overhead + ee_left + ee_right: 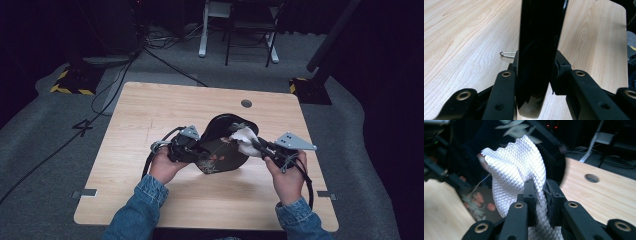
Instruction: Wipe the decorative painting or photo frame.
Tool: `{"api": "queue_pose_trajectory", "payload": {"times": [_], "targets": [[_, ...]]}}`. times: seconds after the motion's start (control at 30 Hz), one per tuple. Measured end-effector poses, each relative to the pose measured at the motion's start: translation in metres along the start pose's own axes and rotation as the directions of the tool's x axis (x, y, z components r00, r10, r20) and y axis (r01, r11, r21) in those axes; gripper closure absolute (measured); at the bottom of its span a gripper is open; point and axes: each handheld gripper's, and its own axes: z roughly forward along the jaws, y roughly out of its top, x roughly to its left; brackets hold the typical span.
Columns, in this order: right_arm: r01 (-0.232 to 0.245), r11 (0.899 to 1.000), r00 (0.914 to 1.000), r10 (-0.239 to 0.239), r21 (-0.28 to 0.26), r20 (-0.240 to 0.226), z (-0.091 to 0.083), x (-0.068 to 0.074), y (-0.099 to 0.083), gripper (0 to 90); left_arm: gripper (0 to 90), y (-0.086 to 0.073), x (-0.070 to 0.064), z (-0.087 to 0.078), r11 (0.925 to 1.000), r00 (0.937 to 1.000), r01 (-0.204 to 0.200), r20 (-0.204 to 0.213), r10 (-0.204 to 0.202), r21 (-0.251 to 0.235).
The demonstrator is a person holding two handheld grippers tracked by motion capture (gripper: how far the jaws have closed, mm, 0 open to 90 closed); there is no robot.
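High view: glossy black floral plate [220,150] pinched by left fingers [510,77], white quilted cloth [245,140] by right fingers [530,192].

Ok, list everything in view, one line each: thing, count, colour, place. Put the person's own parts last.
plate: one, glossy black with a reddish flower pattern, held tilted above the table's middle.
cloth: one, white with a diamond weave, pressed against the plate's face.
table: one, light wood, with a round hole near its far edge.
chair: one, dark frame, on the floor beyond the table.
cables: several, black, on the grey floor at far left.
left hand-held gripper: one, black, jaws clamped on the plate's rim.
right hand-held gripper: one, black, jaws clamped on the cloth.
sleeves: two, blue denim, at the near edge.
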Motion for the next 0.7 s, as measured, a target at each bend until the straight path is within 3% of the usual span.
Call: {"api": "queue_pose_trajectory", "payload": {"times": [0.23,0.37,0.6,0.63,0.7], "targets": [[0.053,0.998,0.9947,-0.05,0.039,-0.09,0.02,0.032,-0.006,80.2,71.4,0.0,0.0,0.0,1.0,0.9999,0.007,0.012,-0.007,-0.003],[0.069,0.997,0.9918,-0.064,0.046,-0.111,0.025,0.04,-0.007,80.2,72.3,-0.001,0.0,-0.001,1.0,0.9999,0.003,0.016,-0.003,0.0],[0.033,0.999,0.9974,-0.031,0.035,-0.064,0.016,0.024,-0.007,80.2,73.7,-0.001,0.0,-0.001,1.0,0.9998,-0.004,0.019,0.004,0.004],[0.013,1.0,0.9991,-0.012,0.025,-0.04,0.012,0.014,-0.008,80.2,73.7,0.0,0.0,-0.001,0.9999,0.9998,-0.007,0.017,0.007,0.007],[0.001,1.0,0.9996,0.0,0.021,-0.027,0.009,0.009,-0.009,80.2,73.7,-0.001,-0.001,0.0,0.9999,0.9998,-0.008,0.017,0.008,0.008]]}}
